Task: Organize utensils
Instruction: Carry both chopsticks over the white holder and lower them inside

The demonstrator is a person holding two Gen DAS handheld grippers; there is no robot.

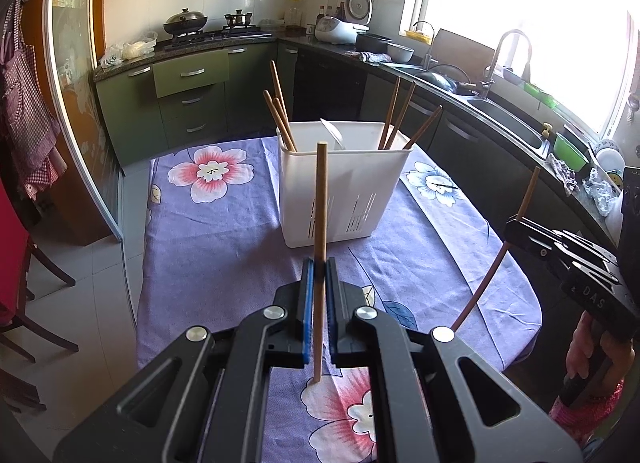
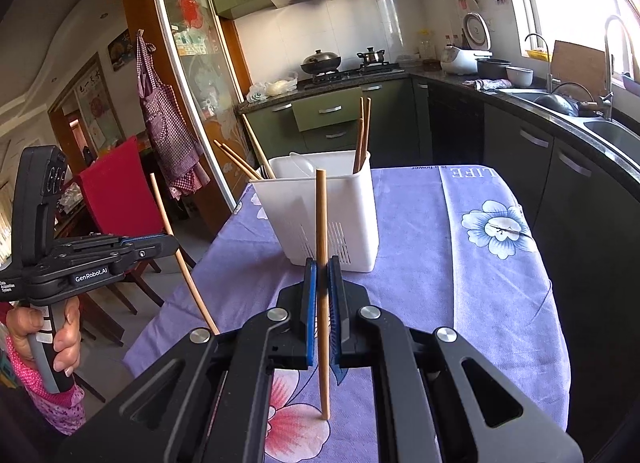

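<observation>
- The left tongs [image 1: 319,263] are clamped shut on a light wooden chopstick [image 1: 320,247], which stands nearly upright between the blue pads, its lower end hanging just above the flowered cloth [image 1: 224,247] near the counter's front edge.
- The right tongs [image 2: 322,267] are likewise closed tight on a second chopstick [image 2: 322,283], also close to upright, its tip low over the cloth at the front of the counter.
- The white holder [image 1: 340,199] stands toward the far end of the counter, well apart from both held sticks. Some chopsticks [image 1: 280,115] lean in its left compartment and others [image 1: 404,119] in its right one, and a white spoon [image 1: 334,133] rests in the middle.
- The step in hand appears to be carrying both sticks to the holder and dropping them in.
- To do it well, each stick probably needs lifting until its lower tip clears the holder's rim before it travels toward the far end; a low tip would likely catch the wall and tip the light holder.
- It seems wise to keep each stick upright and lower its tip into a compartment that already holds chopsticks, not the spoon's.
- Bringing the sticks in one at a time should keep the two tongs from crowding each other over the narrow opening.
- The leaning sticks fan outward, so coming straight down between them looks safer than from the side.
- The grip sits near the middle of each stick, so the tongs should let go only once the tip is well inside.
</observation>
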